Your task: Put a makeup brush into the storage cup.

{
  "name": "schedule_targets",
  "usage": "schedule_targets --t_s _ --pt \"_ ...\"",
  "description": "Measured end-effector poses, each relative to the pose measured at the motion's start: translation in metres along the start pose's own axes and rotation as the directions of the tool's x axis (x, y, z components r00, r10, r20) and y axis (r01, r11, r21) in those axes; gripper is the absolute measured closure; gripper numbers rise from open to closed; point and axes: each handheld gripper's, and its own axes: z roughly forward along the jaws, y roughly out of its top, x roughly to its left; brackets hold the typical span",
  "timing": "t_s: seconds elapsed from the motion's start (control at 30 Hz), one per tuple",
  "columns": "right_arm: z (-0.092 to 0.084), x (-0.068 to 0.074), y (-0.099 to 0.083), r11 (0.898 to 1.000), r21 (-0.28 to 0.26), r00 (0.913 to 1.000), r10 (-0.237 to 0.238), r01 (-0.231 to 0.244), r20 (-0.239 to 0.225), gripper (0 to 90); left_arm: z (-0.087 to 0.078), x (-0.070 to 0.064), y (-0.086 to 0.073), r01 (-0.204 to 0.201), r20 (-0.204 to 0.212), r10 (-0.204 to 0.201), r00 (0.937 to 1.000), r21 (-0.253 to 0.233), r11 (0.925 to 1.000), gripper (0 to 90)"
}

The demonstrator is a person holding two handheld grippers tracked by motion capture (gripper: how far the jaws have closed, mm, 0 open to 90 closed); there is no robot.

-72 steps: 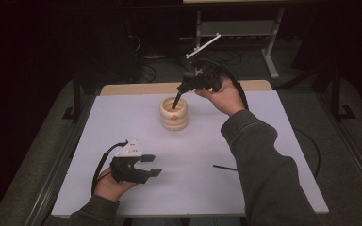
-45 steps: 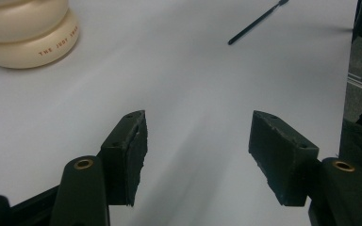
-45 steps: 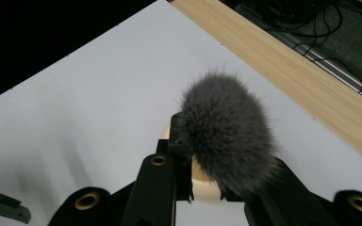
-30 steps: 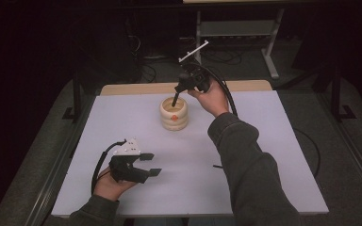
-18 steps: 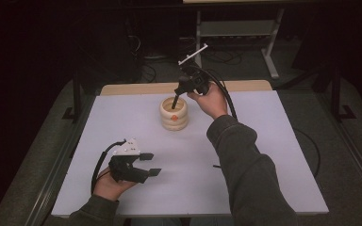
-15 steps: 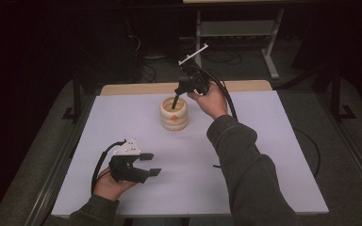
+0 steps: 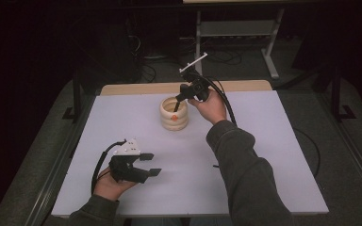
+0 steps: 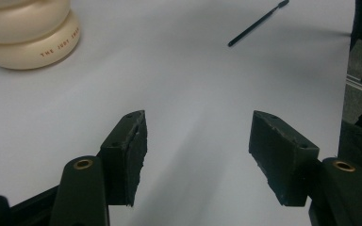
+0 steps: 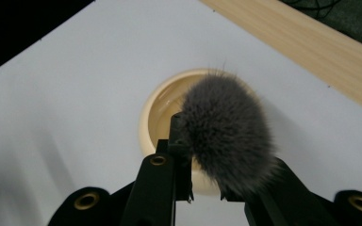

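A cream ribbed pot point(image 7: 173, 114) stands at the far middle of the white table point(image 7: 264, 141). My right gripper point(image 7: 176, 101) points steeply down over the pot's mouth. In the right gripper view that gripper point(image 9: 212, 141) is shut on a brush with a fluffy grey head point(image 9: 226, 127), which hangs above the open pot point(image 9: 162, 113). My left gripper point(image 7: 150, 165) rests near the table's front left, held by a hand. Its jaws point(image 8: 198, 141) stand open over bare table, with the pot point(image 8: 26, 28) far off at the upper left.
A thin black stick point(image 8: 257, 22) lies loose on the table, seen in the high view point(image 7: 215, 165) beside the right sleeve. A wooden strip point(image 7: 136, 88) runs along the table's far edge. Cables and a metal stand fill the dark floor beyond.
The right gripper has sunk a little toward the pot with the brush. The left gripper has stayed where it was.
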Motion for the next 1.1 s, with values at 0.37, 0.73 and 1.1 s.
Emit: schedule_targets --t_s 0.37,0.73,1.1 --pt "0.007 -0.006 -0.012 1.0 -0.005 0.9998 0.016 -0.016 -0.015 76.3 0.001 0.0 0.0 -0.006 0.005 0.006 1.0 0.01 0.9999 36.7" --pt "-0.003 -0.013 -0.021 0.995 -0.076 0.9979 0.061 -0.062 -0.023 58.7 0.002 0.0 0.0 -0.006 0.005 0.006 1.0 0.016 0.9999 36.6" --pt "-0.029 -0.027 -0.041 0.991 -0.112 0.9965 0.076 -0.08 -0.036 51.3 0.001 0.001 0.0 -0.011 0.004 0.011 0.9999 0.016 0.9998 36.5"
